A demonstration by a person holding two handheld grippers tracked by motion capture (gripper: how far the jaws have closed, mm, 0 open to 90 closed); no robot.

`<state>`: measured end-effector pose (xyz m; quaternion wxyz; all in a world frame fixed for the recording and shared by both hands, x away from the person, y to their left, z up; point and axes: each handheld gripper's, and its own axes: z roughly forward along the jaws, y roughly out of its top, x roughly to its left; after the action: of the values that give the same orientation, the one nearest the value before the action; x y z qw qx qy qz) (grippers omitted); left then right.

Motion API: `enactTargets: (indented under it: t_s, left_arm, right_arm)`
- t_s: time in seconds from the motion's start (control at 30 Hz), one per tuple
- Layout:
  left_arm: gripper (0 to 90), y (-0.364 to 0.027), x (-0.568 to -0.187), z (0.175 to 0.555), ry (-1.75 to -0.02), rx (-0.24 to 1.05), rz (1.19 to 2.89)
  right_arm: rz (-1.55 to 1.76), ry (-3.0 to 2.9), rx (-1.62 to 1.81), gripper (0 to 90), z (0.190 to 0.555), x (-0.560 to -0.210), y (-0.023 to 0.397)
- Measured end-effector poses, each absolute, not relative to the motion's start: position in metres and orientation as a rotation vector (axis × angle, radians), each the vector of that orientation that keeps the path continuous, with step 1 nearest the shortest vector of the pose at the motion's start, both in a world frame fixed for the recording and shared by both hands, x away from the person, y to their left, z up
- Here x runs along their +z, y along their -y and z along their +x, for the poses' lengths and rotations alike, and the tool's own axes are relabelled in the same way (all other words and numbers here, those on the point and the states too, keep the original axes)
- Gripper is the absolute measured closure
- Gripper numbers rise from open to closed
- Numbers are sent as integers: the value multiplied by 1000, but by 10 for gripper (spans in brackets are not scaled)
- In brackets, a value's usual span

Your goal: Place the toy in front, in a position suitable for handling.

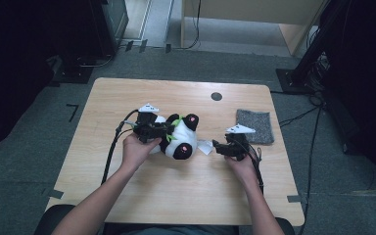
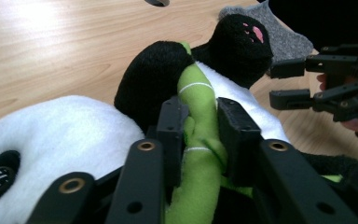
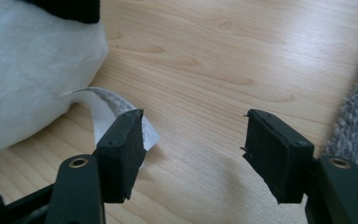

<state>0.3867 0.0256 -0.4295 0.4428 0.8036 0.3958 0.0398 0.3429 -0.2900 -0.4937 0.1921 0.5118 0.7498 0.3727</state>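
Pale wood grain runs across the table (image 1: 127, 93), with dark grey carpet all around it and a small round black spot (image 1: 216, 96) near the far edge. Right in the middle lies the plush panda (image 1: 178, 139), on its side, white belly and black limbs, pink pads showing on the paws. Your left gripper (image 1: 162, 129) is on it from the left, and the left gripper view tells it clearly: both jaws are clamped onto the green bamboo stalk (image 2: 196, 116) stitched to the panda's front, pads pressing the fabric from either side, the white head low at the left of that view. Your right gripper (image 1: 217, 145) sits just beside the toy on the other side, jaws apart with nothing between them. In the right gripper view the left-hand pad (image 3: 121, 154) is right at the panda's white sewn-in label (image 3: 103, 105), which curls out from the body onto the wood; whether it touches the label I can't tell. Beyond your right hand (image 1: 242, 164) a grey cloth (image 1: 255, 126) lies flat near the table's right edge, well clear of the panda, and its fuzzy corner shows at the right of the right gripper view.
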Motion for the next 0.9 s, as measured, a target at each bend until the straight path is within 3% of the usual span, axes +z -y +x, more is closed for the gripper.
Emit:
enactTargets:
  t_s: [0.2, 0.4, 0.63, 0.77, 0.9]
  left_arm:
    - [514, -31, -427, 388, -949, 81, 1996]
    - [402, -36, -421, 386, -897, 106, 2005]
    - [345, -44, -414, 383, -851, 191, 2045]
    - [329, -52, -410, 383, -855, 174, 2035]
    - [321, -62, -405, 382, -857, 173, 2018]
  right_arm:
    - [1474, -2056, 1065, 358, 344, -491, 297]
    - [1555, -2063, 1034, 312, 356, -488, 309]
    - [1569, -2019, 1000, 255, 367, -488, 323]
    - [1578, -1993, 996, 172, 372, -488, 330]
    - [1575, -1966, 966, 167, 376, -486, 340]
